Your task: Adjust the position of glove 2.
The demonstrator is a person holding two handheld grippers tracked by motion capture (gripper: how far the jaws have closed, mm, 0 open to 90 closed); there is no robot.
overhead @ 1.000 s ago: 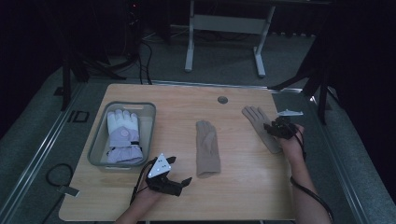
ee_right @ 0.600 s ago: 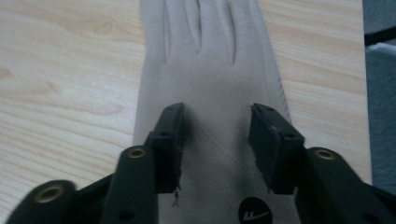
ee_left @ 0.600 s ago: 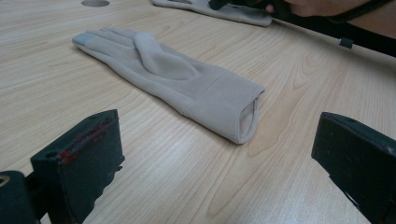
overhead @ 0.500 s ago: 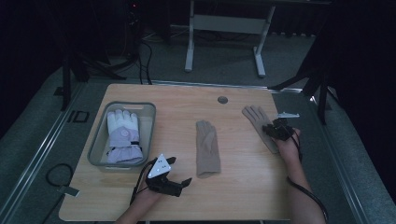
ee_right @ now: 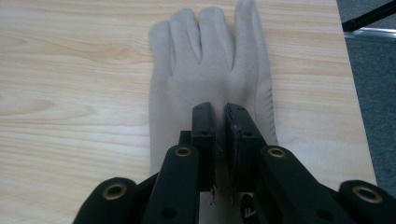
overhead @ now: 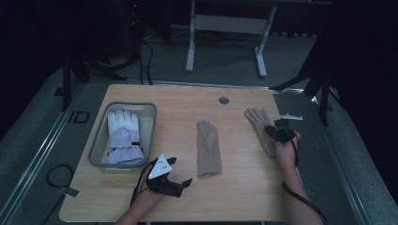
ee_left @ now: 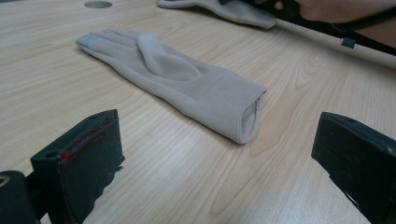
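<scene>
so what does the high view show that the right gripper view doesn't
High view alone: a grey basket holding a white glove, a second beige glove mid-table, and the left gripper, jaws open, near it.

Right gripper view alone: a close look at the right gripper, whose jaws have just been closing and pinch the fabric.

Both: the wooden table and the beige glove at its right edge.

You can read "ID" on the floor mat [overhead: 80, 117] left of the counter [overhead: 183, 101]; no other lettering is legible.
</scene>
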